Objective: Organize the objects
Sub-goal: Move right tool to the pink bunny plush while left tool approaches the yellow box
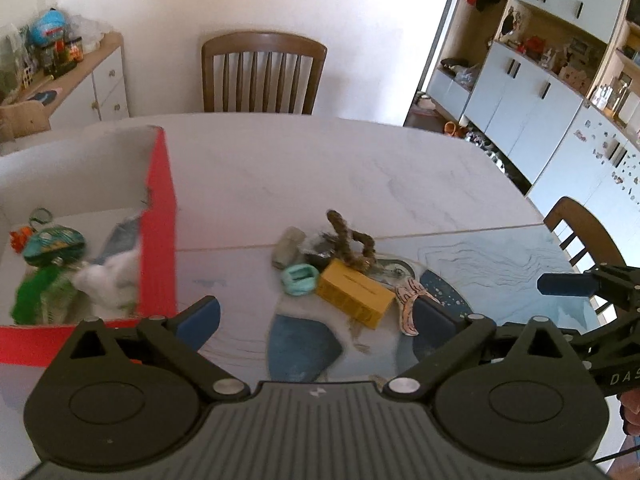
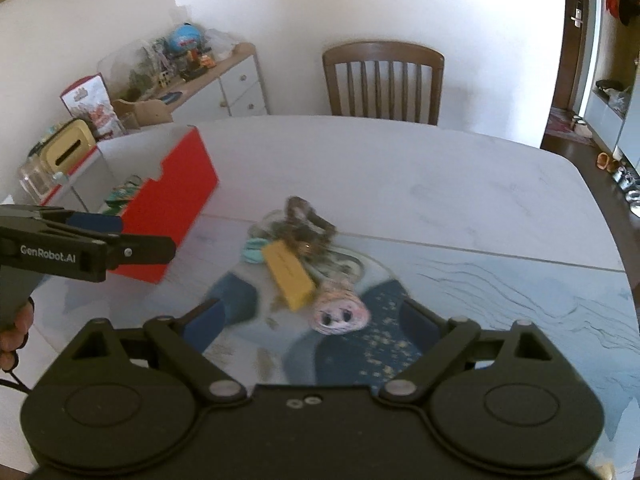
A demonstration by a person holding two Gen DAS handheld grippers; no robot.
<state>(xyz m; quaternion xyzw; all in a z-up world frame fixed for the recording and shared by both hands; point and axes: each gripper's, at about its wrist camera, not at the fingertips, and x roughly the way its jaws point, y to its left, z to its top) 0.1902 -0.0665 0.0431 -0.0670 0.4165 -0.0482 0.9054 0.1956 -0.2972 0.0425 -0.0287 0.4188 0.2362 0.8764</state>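
Observation:
A pile of small objects lies mid-table: a yellow block (image 1: 354, 294), a teal ring-shaped piece (image 1: 299, 279), a grey stone-like piece (image 1: 289, 247), a brown twisted rope (image 1: 352, 242) and a pink pig-snout toy (image 2: 340, 308). A red box (image 1: 158, 216) at the left holds a white plush (image 1: 110, 280), a green item (image 1: 30, 296) and a teal toy (image 1: 52, 242). My left gripper (image 1: 316, 320) is open and empty, just in front of the pile. My right gripper (image 2: 316, 320) is open and empty, close before the pig snout and the yellow block (image 2: 289, 274).
The white table (image 1: 320, 160) has a blue patterned mat (image 1: 500, 264) under the pile. Wooden chairs stand at the far side (image 1: 262, 74) and the right (image 1: 580, 232). A cluttered sideboard (image 1: 72, 80) is at the back left, and cabinets (image 1: 540, 100) at the right.

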